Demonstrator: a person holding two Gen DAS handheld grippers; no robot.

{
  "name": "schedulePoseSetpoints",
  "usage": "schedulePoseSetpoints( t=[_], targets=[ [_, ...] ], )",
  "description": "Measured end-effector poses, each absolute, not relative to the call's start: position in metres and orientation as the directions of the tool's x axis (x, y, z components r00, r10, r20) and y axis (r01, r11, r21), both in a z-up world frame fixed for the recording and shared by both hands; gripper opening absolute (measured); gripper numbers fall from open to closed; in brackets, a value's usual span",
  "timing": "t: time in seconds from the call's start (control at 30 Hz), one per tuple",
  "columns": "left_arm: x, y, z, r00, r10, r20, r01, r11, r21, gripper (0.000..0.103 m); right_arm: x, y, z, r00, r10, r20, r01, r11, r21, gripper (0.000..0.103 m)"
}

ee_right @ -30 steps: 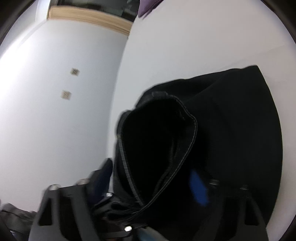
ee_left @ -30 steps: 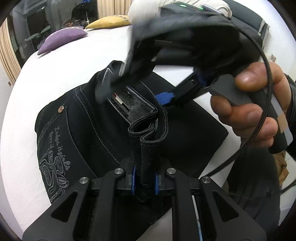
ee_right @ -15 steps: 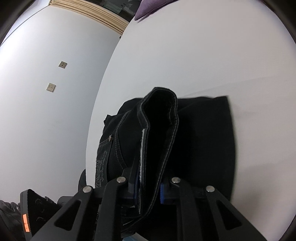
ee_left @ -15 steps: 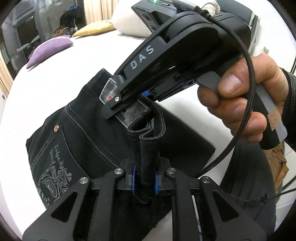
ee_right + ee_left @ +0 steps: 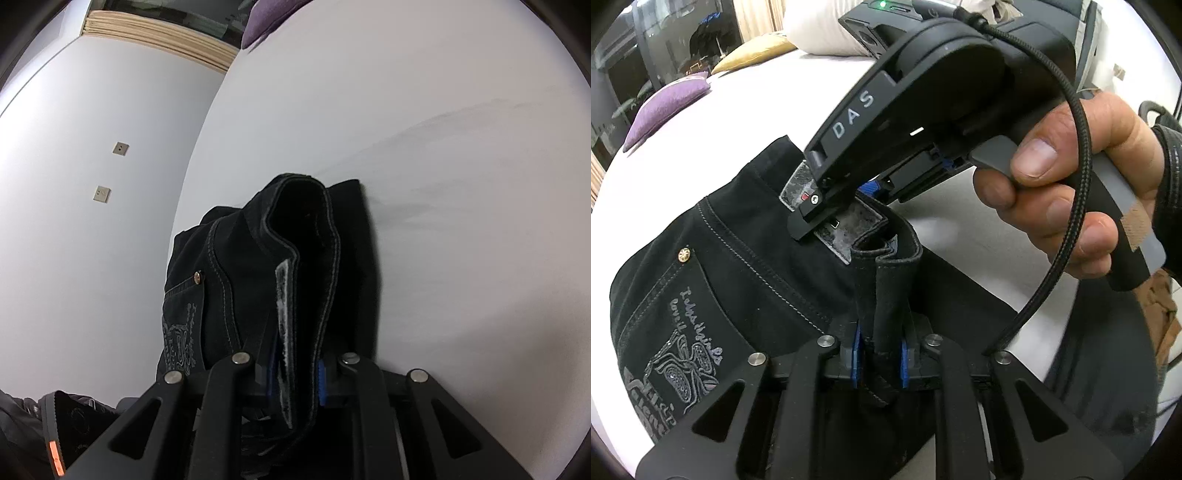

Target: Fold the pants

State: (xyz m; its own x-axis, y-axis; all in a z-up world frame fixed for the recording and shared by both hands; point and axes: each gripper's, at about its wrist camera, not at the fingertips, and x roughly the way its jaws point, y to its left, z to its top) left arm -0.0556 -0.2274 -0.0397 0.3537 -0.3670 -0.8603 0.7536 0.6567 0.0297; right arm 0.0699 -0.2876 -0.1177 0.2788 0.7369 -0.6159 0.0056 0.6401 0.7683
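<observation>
pants [image 5: 746, 266] lie mostly folded on the white bed [image 5: 443, 147], your left gripper [image 5: 879, 354] and right gripper [image 5: 295, 376] both pinching the waistband, final laydown left, you'd judge.

We log the pants [image 5: 746, 280] lying on the bed [image 5: 746, 122], waistband raised at centre. The left gripper [image 5: 879, 354] sits at 6 o'clock, the right gripper [image 5: 871, 188] at 12 o'clock of that fold, and the right hand [image 5: 1071, 192] at 3 o'clock. Two cushions [image 5: 668, 107] lie at 10 o'clock and a pillow [image 5: 820, 33] at 12.
</observation>
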Motion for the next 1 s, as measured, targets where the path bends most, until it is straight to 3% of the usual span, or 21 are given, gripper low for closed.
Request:
schedulePoseSetpoints(
  t=[0.1, 0.17, 0.2, 0.23, 0.33, 0.4, 0.5, 0.63, 0.73, 1.0],
  targets=[
    [-0.062, -0.231, -0.040, 0.359, -0.369, -0.857, 0.750, 0.660, 0.030, 0.023, 0.072, -0.291, -0.123, 0.278, 0.760, -0.588, 0.019, 0.608, 0.794, 0.016],
    [-0.064, -0.230, -0.039, 0.323, -0.405, -0.855, 0.757, 0.653, -0.024, 0.038, 0.073, -0.292, -0.121, 0.276, 0.764, -0.583, 0.027, 0.600, 0.800, 0.023],
    [-0.065, -0.225, -0.040, 0.285, -0.436, -0.854, 0.761, 0.644, -0.075, 0.053, 0.072, -0.293, -0.117, 0.285, 0.756, -0.589, 0.030, 0.607, 0.794, 0.027],
    [-0.066, -0.219, -0.035, 0.247, -0.466, -0.850, 0.760, 0.637, -0.128, 0.055, 0.071, -0.294, -0.111, 0.302, 0.740, -0.601, 0.033, 0.622, 0.782, 0.036],
    [-0.076, -0.192, -0.009, 0.193, -0.559, -0.806, 0.766, 0.600, -0.233, 0.056, 0.060, -0.315, -0.098, 0.356, 0.668, -0.653, 0.069, 0.678, 0.732, 0.046],
    [-0.078, -0.168, 0.012, 0.220, -0.611, -0.760, 0.763, 0.593, -0.256, 0.057, 0.053, -0.323, -0.083, 0.392, 0.604, -0.693, 0.085, 0.727, 0.682, 0.046],
    [-0.060, -0.125, 0.026, 0.322, -0.623, -0.713, 0.682, 0.675, -0.282, 0.058, 0.043, -0.309, -0.059, 0.421, 0.663, -0.618, -0.001, 0.682, 0.731, 0.036],
    [-0.010, -0.089, 0.002, 0.402, -0.540, -0.739, 0.544, 0.790, -0.281, 0.058, 0.045, -0.269, -0.070, 0.350, 0.682, -0.642, -0.045, 0.697, 0.715, 0.036],
    [0.017, -0.080, -0.026, 0.363, -0.509, -0.781, 0.478, 0.821, -0.313, 0.058, 0.041, -0.260, -0.097, 0.300, 0.687, -0.662, -0.002, 0.695, 0.719, 0.026],
    [-0.020, -0.092, -0.056, 0.354, -0.483, -0.801, 0.594, 0.778, -0.206, 0.063, -0.012, -0.265, -0.102, 0.359, 0.694, -0.623, 0.029, 0.659, 0.751, 0.026]
  ],
)
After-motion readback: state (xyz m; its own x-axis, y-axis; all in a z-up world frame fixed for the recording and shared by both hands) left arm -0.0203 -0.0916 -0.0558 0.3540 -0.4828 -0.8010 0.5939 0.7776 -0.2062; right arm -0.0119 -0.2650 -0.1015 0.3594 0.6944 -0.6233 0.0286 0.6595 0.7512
